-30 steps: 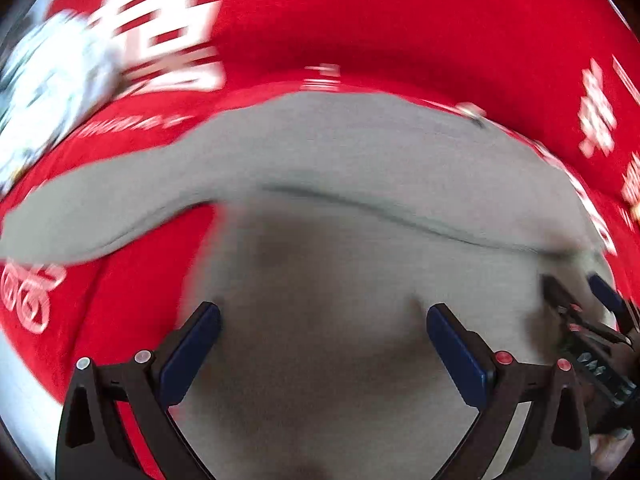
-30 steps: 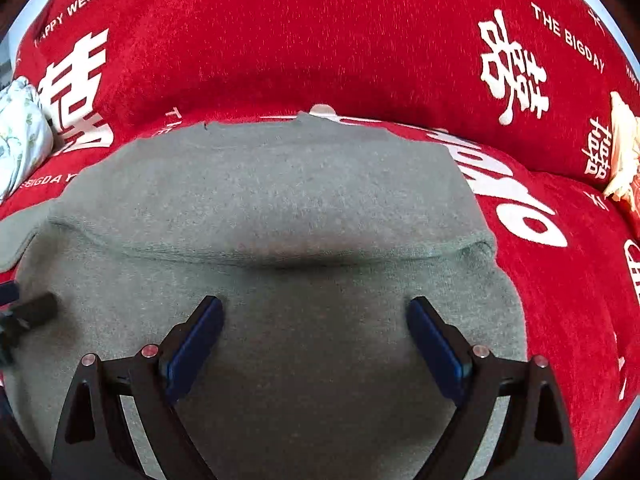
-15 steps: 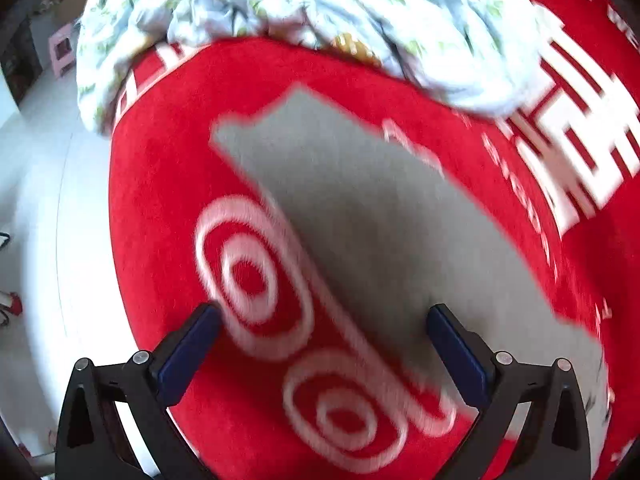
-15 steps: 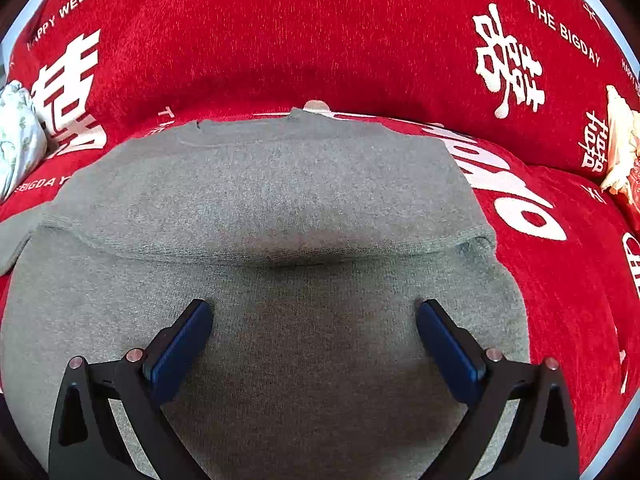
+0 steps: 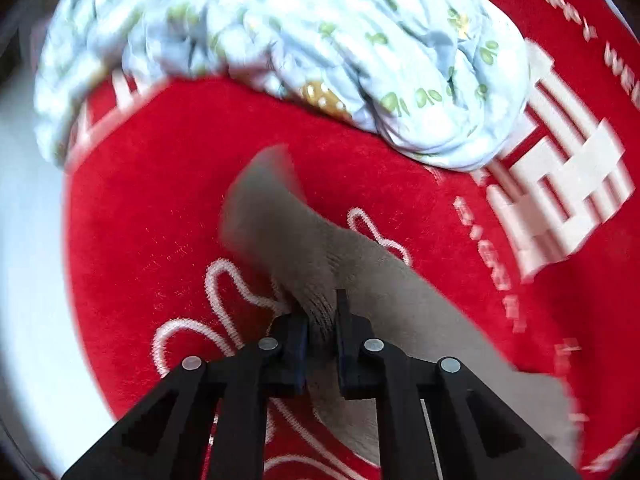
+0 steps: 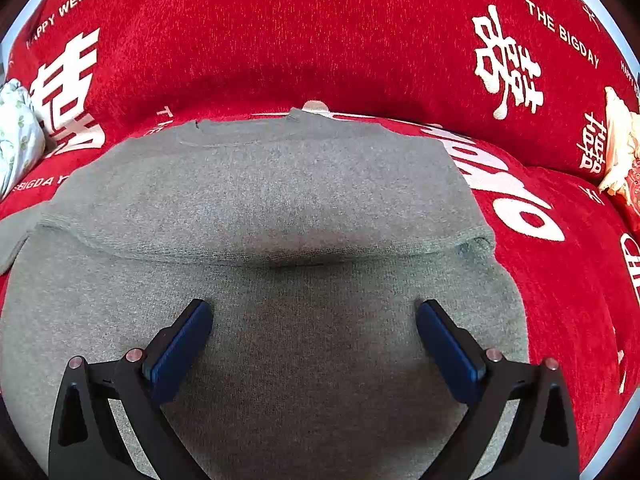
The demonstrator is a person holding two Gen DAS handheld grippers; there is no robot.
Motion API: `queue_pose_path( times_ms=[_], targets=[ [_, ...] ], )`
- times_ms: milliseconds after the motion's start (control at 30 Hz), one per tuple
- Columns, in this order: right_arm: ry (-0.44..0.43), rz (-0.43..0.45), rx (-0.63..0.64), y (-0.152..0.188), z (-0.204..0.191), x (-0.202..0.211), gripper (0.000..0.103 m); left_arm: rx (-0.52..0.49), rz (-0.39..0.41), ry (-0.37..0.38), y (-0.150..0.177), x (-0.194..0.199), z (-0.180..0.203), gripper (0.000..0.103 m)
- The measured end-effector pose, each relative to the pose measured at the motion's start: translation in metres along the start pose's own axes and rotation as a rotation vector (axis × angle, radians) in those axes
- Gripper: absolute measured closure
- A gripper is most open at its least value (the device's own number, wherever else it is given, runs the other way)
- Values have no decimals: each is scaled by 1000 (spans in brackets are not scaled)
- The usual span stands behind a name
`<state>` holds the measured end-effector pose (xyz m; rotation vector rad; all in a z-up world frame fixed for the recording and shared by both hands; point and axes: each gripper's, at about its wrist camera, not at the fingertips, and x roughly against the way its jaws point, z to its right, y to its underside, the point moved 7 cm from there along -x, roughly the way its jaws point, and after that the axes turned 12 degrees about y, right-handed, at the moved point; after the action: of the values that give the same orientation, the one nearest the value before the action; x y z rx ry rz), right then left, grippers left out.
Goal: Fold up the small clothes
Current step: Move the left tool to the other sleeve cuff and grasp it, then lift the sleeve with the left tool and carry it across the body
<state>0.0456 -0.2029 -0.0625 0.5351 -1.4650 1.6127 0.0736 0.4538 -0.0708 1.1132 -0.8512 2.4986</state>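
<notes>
A grey knitted sweater (image 6: pixel 280 200) lies flat on a red cover, its upper part folded down over the body. My right gripper (image 6: pixel 314 320) hovers open over the sweater's lower part, nothing between its blue pads. In the left wrist view the sweater's grey sleeve (image 5: pixel 288 248) stretches across the red cover, cuff end pointing away. My left gripper (image 5: pixel 322 312) is shut on the sleeve, the knit pinched and bunched between its fingers.
The red cover (image 6: pixel 320 40) carries white characters and lettering. A crumpled pale blue printed cloth (image 5: pixel 320 40) lies beyond the sleeve; its edge shows as a pale bundle (image 6: pixel 16 136) at far left. A cream object (image 6: pixel 618 148) sits at the right. White floor (image 5: pixel 24 280) lies past the cover's left edge.
My left gripper swung away from the sweater's body to the sleeve at the side and closed its open jaws on it. The right gripper stayed open in place.
</notes>
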Motion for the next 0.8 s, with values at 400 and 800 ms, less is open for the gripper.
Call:
queue_pose_path(
  times_ms=[400,800],
  targets=[
    [-2,2,-3,-1,0,1,1,-7,-5,122,5,20,18,91],
    [-18,-5,-5,-2,0,1,1,-258,-122,62,52,-9,137,91]
  ],
)
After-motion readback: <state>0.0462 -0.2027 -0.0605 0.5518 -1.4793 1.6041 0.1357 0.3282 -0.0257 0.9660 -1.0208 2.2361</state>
